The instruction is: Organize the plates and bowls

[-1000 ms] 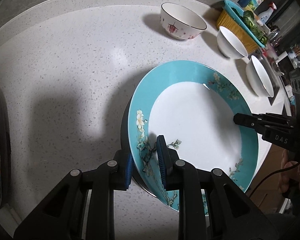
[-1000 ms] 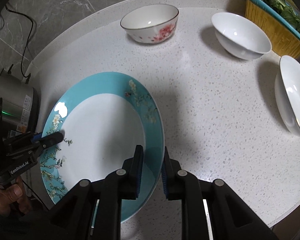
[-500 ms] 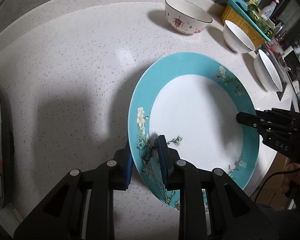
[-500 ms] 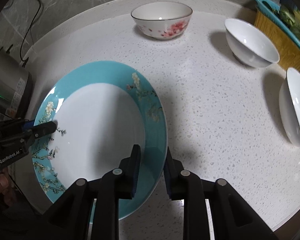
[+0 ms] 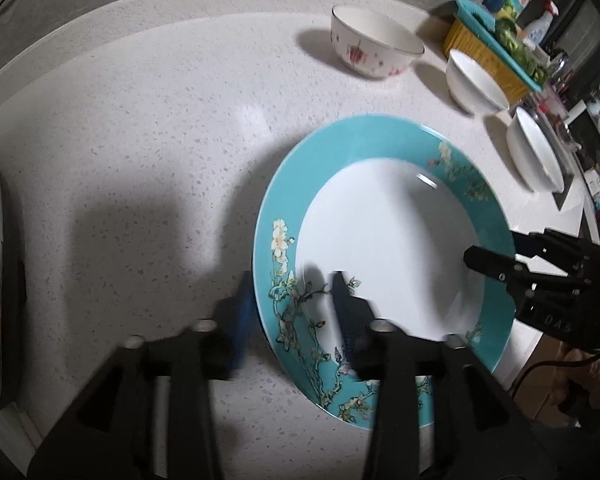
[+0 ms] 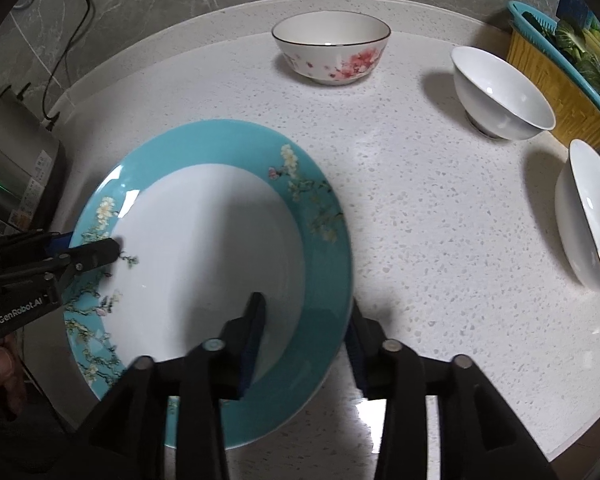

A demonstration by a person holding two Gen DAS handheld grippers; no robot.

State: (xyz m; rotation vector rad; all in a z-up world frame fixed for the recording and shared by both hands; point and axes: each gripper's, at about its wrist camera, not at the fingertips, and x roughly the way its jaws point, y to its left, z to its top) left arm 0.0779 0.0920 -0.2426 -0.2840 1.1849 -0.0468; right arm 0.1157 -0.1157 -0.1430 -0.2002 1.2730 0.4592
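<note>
Two grippers flank the teal blossom-rimmed plate (image 6: 204, 248), which lies flat near the table's (image 6: 420, 240) front edge. It looks stiff, glazed, slippery and breakable, so the broad rim is the place to take it, as both did. The left gripper (image 5: 292, 304) and right gripper (image 6: 306, 332) pinched opposite rims a second ago; their fingers have just been opening and now stand apart, rim between them but free. Toward the back edge sits the pink-flowered bowl (image 6: 332, 52); two white bowls (image 6: 500, 96) stand along the right side.
</note>
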